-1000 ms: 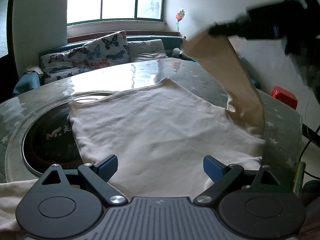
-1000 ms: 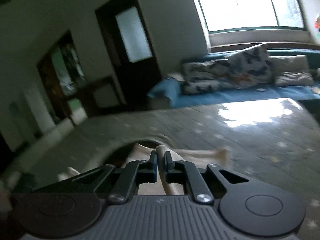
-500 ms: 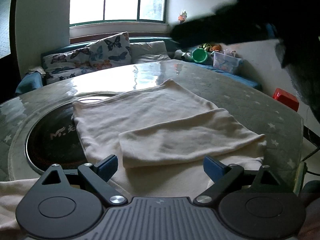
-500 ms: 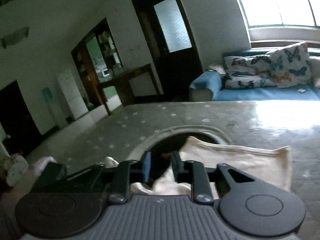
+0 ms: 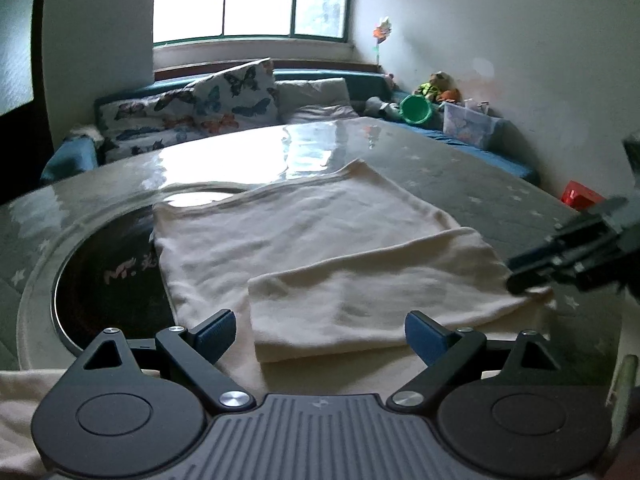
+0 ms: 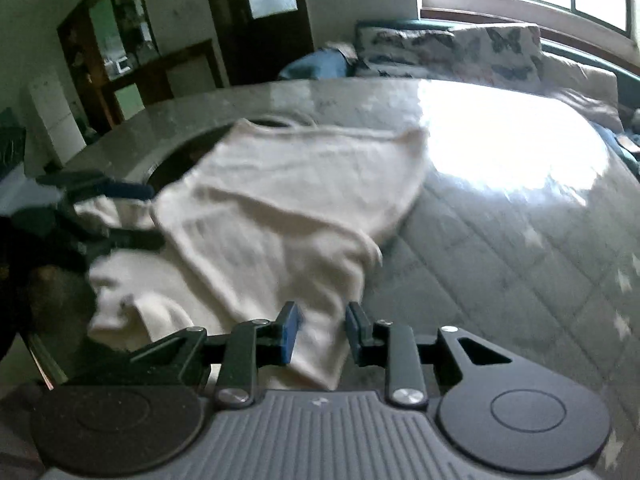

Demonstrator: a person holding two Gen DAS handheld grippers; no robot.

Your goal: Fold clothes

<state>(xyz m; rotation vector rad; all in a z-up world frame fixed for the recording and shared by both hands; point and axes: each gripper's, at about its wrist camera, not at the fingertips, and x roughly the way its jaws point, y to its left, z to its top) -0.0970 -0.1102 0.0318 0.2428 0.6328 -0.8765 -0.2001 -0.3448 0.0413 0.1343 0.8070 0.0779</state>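
Observation:
A cream garment (image 5: 280,232) lies flat on the round table (image 5: 500,200), with one flap (image 5: 360,292) folded across its near part. My left gripper (image 5: 320,330) hovers wide open over the garment's near edge with nothing between its pads. In the left wrist view my right gripper (image 5: 528,276) is low at the garment's right corner. The right wrist view shows the same garment (image 6: 280,200), blurred. There the right gripper (image 6: 322,320) has its jaws opening to a narrow gap. The cloth's corner lies between the pads, which do not press on it. The left gripper (image 6: 134,216) shows at far left.
A dark round inset (image 5: 104,280) sits in the table under the garment's left side. Beyond the table are a sofa with butterfly cushions (image 5: 224,100), a green bucket (image 5: 416,110), a clear box (image 5: 468,124) and a red object (image 5: 580,196) at the right.
The right gripper carried the flap across, let it go so it lies folded on the garment, then dropped to the garment's right corner with its jaws parted. The left gripper stayed put.

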